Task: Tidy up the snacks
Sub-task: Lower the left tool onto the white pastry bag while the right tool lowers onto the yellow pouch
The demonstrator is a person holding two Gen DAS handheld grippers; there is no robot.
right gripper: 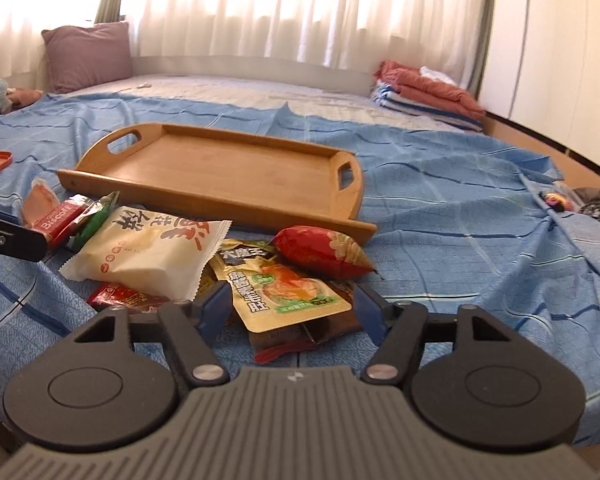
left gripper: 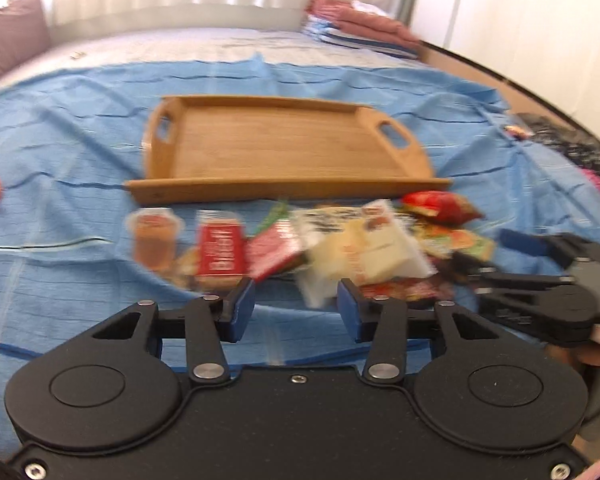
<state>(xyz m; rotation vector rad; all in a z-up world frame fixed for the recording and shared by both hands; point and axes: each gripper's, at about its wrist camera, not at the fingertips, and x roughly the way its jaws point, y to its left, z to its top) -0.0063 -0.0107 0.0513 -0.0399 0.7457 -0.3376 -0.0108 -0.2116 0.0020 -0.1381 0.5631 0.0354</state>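
Snacks [right gripper: 148,256] heaped just beyond both open grippers, before wooden tray [right gripper: 220,168]

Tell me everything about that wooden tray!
The wooden tray is light brown and looks like bamboo. It is a flat rectangle with a low raised rim and an oval handle hole at each short end. Nothing is in it. It lies flat on the blue sheet, just behind the snack pile; the red packet lies close against its front edge.

A blue sheet [right gripper: 440,208] is spread over the bed; a purple pillow [right gripper: 88,54] and folded blankets [right gripper: 428,88] are set by the curtains [right gripper: 300,4].
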